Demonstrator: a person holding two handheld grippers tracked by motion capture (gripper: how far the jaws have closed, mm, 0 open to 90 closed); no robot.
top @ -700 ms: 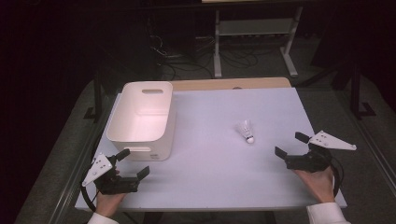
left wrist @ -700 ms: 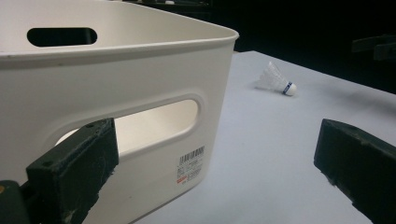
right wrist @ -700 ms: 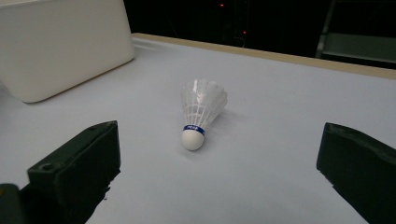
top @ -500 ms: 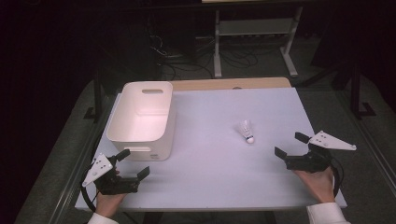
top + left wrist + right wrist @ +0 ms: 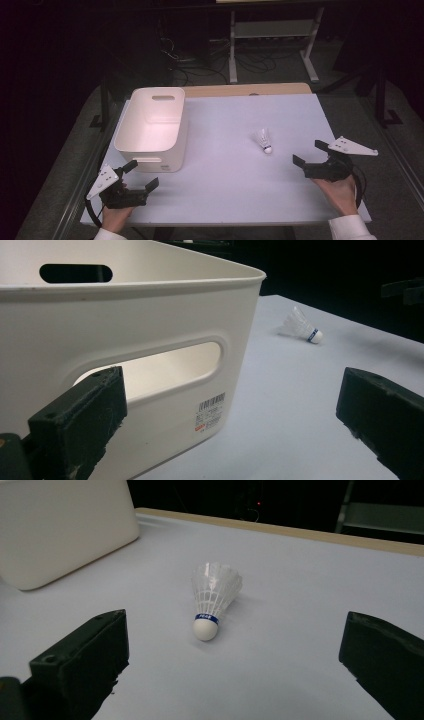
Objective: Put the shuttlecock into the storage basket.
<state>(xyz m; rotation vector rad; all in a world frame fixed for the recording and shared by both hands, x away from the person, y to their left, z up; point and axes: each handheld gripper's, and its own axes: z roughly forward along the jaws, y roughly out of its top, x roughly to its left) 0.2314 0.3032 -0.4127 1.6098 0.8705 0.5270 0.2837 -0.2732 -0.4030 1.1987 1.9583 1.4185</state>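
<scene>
One white table (image 5: 240,200) stands in a dark room, and on it I count just two loose things: one white plastic bin (image 5: 152,127) and one shuttlecock (image 5: 263,140). The bin sits on the left half of the table, open side up, with a slot handle cut into each short end, two in all. A small barcode label (image 5: 210,412) is stuck on the near end wall under the handle slot.

The single shuttlecock lies on its side on the right half of the table, well apart from the bin, its white cork tip pointing toward the person and its feather skirt pointing away. A thin blue band (image 5: 205,616) rings it just above the cork.

There are two grippers, one in each hand. The left gripper (image 5: 138,176) rests at the near left corner of the table, just in front of the bin's near end; its two jaws are spread wide with nothing between them. The right gripper (image 5: 309,153) sits at the near right side, near the shuttlecock but not touching it, aimed at it; its two jaws are also spread wide and hold nothing. Each gripper carries one grey three-cornered plate on top. Two white sleeve cuffs show at the bottom edge.
</scene>
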